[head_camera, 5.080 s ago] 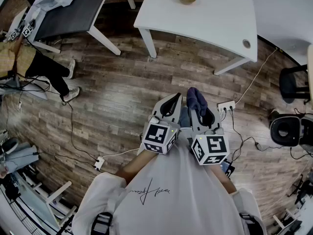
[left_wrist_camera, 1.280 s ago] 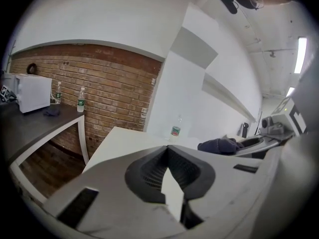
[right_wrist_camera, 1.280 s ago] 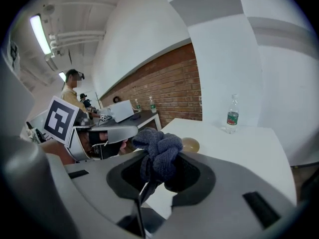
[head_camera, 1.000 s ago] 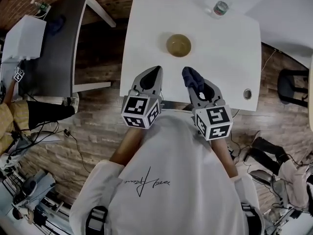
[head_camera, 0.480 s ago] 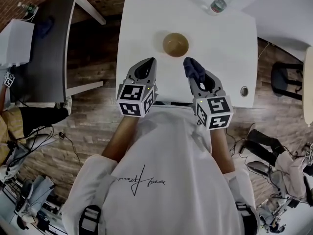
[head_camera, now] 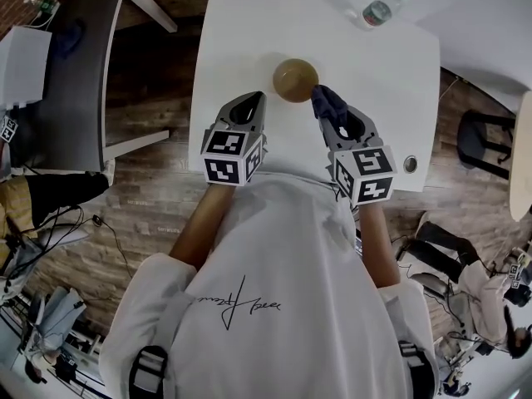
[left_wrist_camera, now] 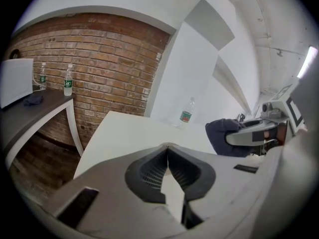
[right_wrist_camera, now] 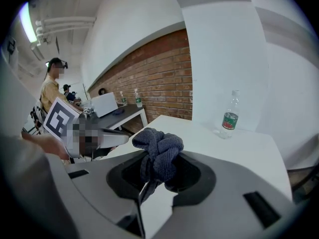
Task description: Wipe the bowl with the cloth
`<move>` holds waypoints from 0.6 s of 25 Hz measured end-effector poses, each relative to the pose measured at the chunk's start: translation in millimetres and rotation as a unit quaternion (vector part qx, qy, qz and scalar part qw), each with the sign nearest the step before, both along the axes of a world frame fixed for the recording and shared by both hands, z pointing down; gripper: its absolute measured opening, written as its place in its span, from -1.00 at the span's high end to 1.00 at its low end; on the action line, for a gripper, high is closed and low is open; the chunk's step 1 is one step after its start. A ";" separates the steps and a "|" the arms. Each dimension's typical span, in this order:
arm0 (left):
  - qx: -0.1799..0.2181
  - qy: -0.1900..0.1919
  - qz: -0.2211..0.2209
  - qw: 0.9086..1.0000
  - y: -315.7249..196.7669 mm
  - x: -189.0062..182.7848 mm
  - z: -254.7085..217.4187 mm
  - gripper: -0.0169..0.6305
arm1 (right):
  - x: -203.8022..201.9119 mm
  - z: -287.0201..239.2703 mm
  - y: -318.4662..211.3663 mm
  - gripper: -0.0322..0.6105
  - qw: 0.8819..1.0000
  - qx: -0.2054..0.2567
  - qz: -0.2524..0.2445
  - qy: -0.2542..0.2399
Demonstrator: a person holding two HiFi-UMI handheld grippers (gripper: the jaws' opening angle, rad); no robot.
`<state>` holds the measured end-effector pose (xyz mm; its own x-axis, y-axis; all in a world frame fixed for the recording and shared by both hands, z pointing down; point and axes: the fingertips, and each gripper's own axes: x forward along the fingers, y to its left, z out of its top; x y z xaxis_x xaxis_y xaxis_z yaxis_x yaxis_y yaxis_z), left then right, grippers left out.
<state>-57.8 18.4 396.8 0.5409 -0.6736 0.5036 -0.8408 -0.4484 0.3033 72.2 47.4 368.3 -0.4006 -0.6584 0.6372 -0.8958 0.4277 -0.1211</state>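
Note:
A brownish bowl (head_camera: 295, 80) stands on the white table (head_camera: 241, 23), a little beyond both grippers. My right gripper (head_camera: 326, 106) is shut on a dark blue cloth (head_camera: 327, 103), which bunches out past its tips (right_wrist_camera: 158, 153) just right of the bowl. My left gripper (head_camera: 246, 105) hovers over the table's near edge, left of the bowl, with its jaws closed together and nothing between them (left_wrist_camera: 167, 151). The bowl does not show in either gripper view.
A plastic water bottle (head_camera: 376, 12) stands at the table's far right (left_wrist_camera: 186, 114) (right_wrist_camera: 229, 117). A dark grey desk (head_camera: 62, 73) lies to the left, with bottles (left_wrist_camera: 68, 80) on it before a brick wall. A round hole (head_camera: 410, 164) sits near the table's right front corner. Other people are at the edges.
I walked from the wood floor up to the white table. Over the last second both grippers moved forward over the table's near edge, closer to the bowl, the cloth still held.

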 end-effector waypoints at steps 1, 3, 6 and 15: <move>-0.004 -0.004 -0.002 1.000 -2.8 2.5 2.3 0.96 | 3.1 2.7 -3.7 0.58 1.000 -0.004 -0.001 -0.004; -0.010 -0.012 -0.007 1.000 -7.8 4.4 6.4 0.85 | 8.6 9.4 -9.3 0.58 1.000 -0.012 0.000 -0.007; -0.018 -0.015 -0.012 1.000 -17.4 5.9 13.2 0.79 | 16.5 19.1 -17.3 0.58 1.000 -0.025 0.002 -0.004; -0.048 -0.051 0.008 0.997 -33.6 6.9 45.5 0.73 | 20.7 40.0 -39.6 0.58 0.999 -0.047 0.008 -0.002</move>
